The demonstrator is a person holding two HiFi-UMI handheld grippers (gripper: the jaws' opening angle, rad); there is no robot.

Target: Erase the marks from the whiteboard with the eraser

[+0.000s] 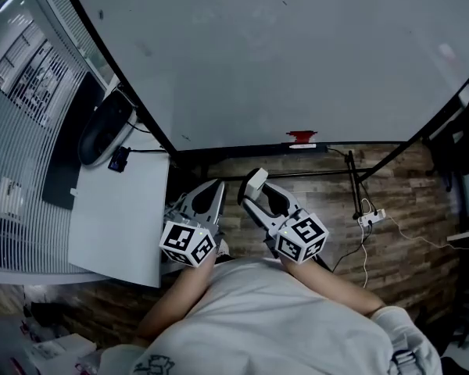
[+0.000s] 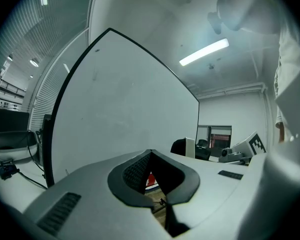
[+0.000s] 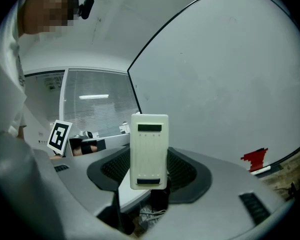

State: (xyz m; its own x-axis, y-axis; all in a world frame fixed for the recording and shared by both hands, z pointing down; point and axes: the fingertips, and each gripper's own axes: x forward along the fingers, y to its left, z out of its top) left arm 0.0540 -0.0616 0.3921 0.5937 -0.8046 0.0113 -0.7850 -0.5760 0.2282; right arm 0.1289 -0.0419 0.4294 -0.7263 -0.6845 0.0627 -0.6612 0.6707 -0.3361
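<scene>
A large whiteboard (image 1: 297, 53) fills the upper head view; it looks plain white, with only faint specks. My right gripper (image 1: 252, 192) is shut on a cream rectangular eraser (image 3: 149, 150), also seen as the eraser (image 1: 255, 181) sticking up past the jaws. It hangs below the board's bottom edge, apart from it. My left gripper (image 1: 211, 196) sits beside it, jaws closed with nothing between them. The left gripper view looks along the whiteboard (image 2: 125, 109) from its left side.
A red object (image 1: 302, 137) sits on the board's bottom rail. A white desk (image 1: 117, 209) with a dark chair (image 1: 103, 127) stands at left. Board stand legs (image 1: 352, 180) and a power strip (image 1: 371, 218) are on the wood floor at right.
</scene>
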